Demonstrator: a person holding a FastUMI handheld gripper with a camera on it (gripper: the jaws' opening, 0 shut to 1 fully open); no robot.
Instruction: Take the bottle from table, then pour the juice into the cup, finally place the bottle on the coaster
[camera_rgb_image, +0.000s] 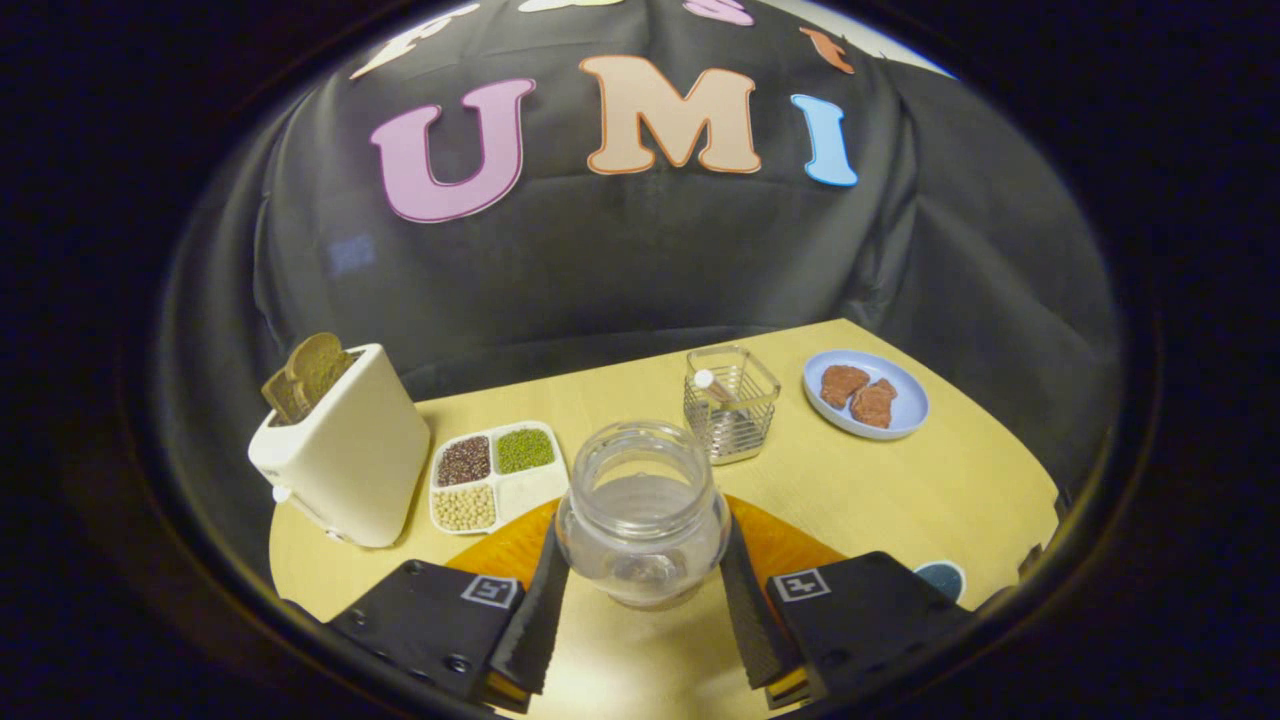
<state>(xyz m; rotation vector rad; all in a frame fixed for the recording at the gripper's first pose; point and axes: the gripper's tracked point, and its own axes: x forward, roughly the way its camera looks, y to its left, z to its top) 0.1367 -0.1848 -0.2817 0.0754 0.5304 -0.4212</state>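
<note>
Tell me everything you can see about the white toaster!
The toaster is a tall, smooth white box with rounded corners that looks like plastic. It stands upright on the yellow table, beyond the fingers and off to one side. Brown toast sticks up out of its top slot. A small white knob shows low on its side. Right next to it sits a divided tray of beans; whether they touch is unclear. The gripper is away from it, its fingers on either side of a clear bottle.

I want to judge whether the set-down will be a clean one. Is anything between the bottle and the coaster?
Nothing visible. The bottle sits upright between the tool's fingers, both pressing its sides, and the orange coaster lies right under and behind it, its showing part bare.
</note>
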